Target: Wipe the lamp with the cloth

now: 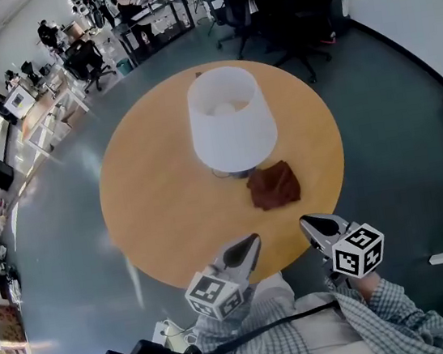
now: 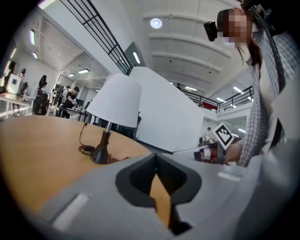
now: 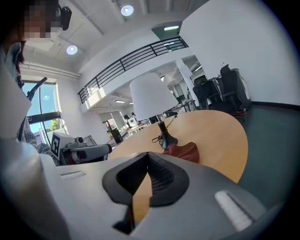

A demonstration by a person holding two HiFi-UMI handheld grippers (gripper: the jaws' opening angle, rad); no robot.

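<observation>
Hovering empty, left claw and right claw fully closed.

The tabletop looks like smooth, light wood or veneer with a soft satin sheen. The lamp has a white, matt shade (whether cloth or plastic cannot be told) on a dark, slightly glossy stem and base. The cloth is a reddish-brown, matt, soft fabric, crumpled into folds. The left gripper and the right gripper have smooth, matt grey plastic shells; the right one's black pads carry a fine ribbed texture. The floor is smooth, grey-blue and faintly shiny. The person's sleeve is checked woven cloth.
</observation>
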